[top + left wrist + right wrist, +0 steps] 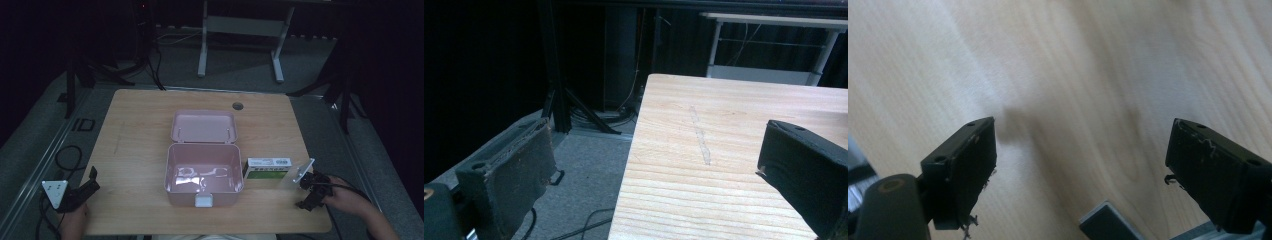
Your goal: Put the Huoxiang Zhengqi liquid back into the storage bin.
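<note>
Right tool (314,187) gapes just beside small carton (266,168).

High view is running dim and low-contrast overall; the room beyond the table (140,130) is falling to near black, and the corners are losing all detail. Light is coming from above: glare patches are showing on the floor of the pink box (200,172). Soft, slightly grainy throughout.

Left tool view: the wood is reading bright while the upper left of the frame is sitting black. The left tool (659,175) jaws are blurring at the lower edges.

Right tool view is washing out toward the upper left, with the wood grain smearing. A faint shadow is lying at centre frame beside the left jaw of the right tool (1080,175).
</note>
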{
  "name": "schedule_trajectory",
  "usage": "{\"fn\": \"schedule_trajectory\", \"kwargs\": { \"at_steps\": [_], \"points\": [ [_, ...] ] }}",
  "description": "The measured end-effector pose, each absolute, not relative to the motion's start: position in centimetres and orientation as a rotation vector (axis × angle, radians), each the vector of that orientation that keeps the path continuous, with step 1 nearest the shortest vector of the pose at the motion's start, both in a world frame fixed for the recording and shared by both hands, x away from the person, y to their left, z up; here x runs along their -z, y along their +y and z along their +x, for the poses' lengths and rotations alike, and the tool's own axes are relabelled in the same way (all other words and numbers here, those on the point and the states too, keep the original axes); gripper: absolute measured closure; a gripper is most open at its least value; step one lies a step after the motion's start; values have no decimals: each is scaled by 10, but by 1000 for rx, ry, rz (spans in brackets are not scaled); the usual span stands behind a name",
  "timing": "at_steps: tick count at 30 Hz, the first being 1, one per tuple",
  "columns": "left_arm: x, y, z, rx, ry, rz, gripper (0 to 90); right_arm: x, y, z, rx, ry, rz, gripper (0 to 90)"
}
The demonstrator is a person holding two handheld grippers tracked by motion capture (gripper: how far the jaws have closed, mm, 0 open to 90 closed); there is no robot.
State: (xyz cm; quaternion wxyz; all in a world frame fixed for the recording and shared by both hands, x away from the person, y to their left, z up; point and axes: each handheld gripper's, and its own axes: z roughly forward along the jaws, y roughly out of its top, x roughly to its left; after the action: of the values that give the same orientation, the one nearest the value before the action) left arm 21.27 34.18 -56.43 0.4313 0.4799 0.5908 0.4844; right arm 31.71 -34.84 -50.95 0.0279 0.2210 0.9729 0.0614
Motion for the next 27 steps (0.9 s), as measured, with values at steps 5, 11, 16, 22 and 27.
{"fn": "schedule_trajectory", "kwargs": {
  "at_steps": [5, 11, 16, 22, 27],
  "points": [
    [564, 342, 213, -1209, 1473, 1197, 21, 506, -338, 311, -133, 3040, 603, 113],
    [564, 342, 213, -1207, 1471, 1198, 21, 504, -329, 307, -105, 3083, 558, 113],
    [564, 342, 212, -1204, 1469, 1198, 21, 507, -319, 301, -20, 3115, 448, 113],
    [564, 342, 212, -1203, 1467, 1198, 21, 506, -306, 298, 14, 3160, 399, 133],
    [564, 342, 212, -1199, 1465, 1199, 21, 506, -293, 295, 42, 3181, 314, 130]
  ]
}}
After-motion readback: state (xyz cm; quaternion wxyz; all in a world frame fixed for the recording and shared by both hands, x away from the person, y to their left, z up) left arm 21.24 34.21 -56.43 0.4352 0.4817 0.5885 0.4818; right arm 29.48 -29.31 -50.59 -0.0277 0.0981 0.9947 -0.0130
